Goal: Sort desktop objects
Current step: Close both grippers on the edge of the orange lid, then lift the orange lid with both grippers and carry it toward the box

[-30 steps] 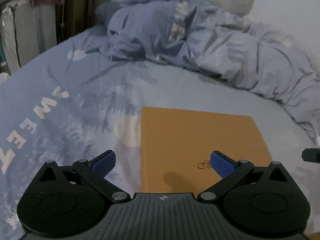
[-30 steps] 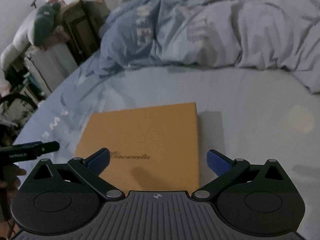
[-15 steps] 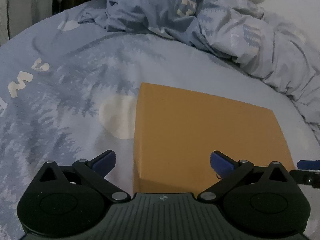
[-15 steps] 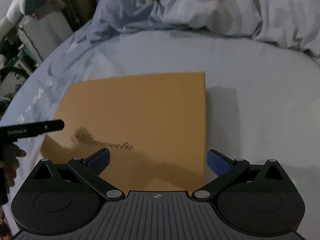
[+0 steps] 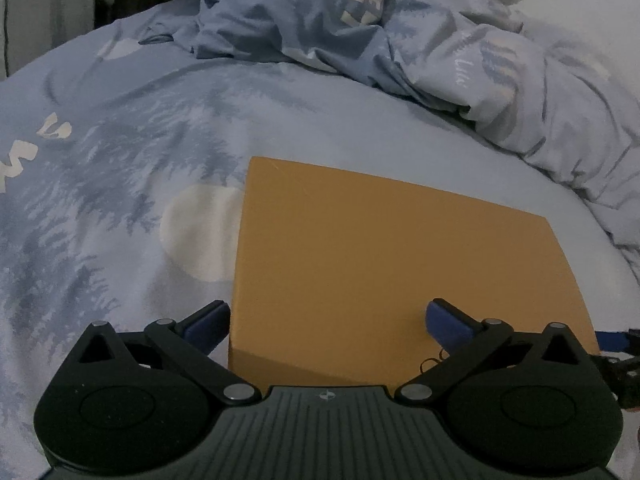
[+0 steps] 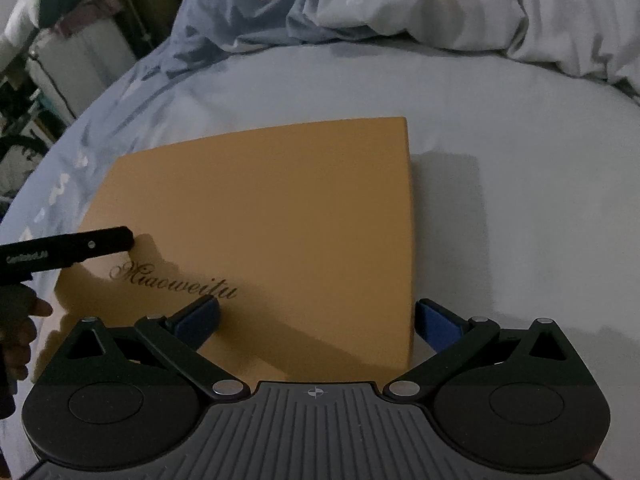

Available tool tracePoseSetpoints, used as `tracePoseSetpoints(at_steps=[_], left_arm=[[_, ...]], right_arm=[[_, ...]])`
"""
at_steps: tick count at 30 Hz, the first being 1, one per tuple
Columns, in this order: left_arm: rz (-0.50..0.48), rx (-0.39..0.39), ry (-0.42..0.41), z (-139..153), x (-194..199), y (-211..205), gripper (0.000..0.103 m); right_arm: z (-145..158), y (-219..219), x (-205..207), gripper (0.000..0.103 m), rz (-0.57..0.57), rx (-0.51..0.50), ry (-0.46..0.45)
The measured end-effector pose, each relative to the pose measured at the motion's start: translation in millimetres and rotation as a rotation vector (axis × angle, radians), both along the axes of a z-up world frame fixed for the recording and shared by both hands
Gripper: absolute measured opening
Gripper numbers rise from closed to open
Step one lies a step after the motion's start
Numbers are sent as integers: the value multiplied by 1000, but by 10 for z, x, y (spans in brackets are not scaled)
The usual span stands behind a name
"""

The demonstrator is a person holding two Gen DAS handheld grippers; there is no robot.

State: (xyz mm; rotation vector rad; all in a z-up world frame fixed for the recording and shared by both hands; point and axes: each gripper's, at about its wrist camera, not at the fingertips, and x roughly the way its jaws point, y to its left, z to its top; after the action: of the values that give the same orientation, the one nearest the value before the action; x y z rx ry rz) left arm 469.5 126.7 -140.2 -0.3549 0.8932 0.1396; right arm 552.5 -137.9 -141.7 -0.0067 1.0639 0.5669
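Observation:
A flat orange-brown box [image 5: 392, 260] with dark script lettering lies on the blue bedsheet; it also shows in the right wrist view [image 6: 272, 220]. My left gripper [image 5: 328, 322] is open and straddles the box's near left corner. My right gripper [image 6: 318, 320] is open and straddles the box's near right edge, one pad over the lid and one beside it. The left gripper's black finger [image 6: 72, 250] reaches over the box's left edge in the right wrist view. Neither gripper holds anything.
A crumpled blue duvet [image 5: 400, 28] is heaped behind the box; it also fills the back of the right wrist view [image 6: 400, 8]. Cluttered furniture [image 6: 60, 40] stands off the bed's far left. The sheet [image 6: 520, 200] lies flat right of the box.
Both grippers have moved forward and down toward the box. The box looks larger, and its near corners now lie between the open fingers.

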Motion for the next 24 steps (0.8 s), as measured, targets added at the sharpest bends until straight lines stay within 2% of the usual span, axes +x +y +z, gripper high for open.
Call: tracePoseSetpoints(at_steps=[5,11,16,24], left_arm=[[21,12,-12,-10,-3,-32,103],[45,61,12,60,-18,-142,103],[47,70,26,131,-96,-191,103],[43,98,-31,504,-210,-274,103]], right_arm=[[21,28,7,103,-19,-20,-7],[61,171,-14,103,-22,-83,-6],[137,239,-23,103,-28,-114,8],[405,217,-70,103,-62,-111,-29]])
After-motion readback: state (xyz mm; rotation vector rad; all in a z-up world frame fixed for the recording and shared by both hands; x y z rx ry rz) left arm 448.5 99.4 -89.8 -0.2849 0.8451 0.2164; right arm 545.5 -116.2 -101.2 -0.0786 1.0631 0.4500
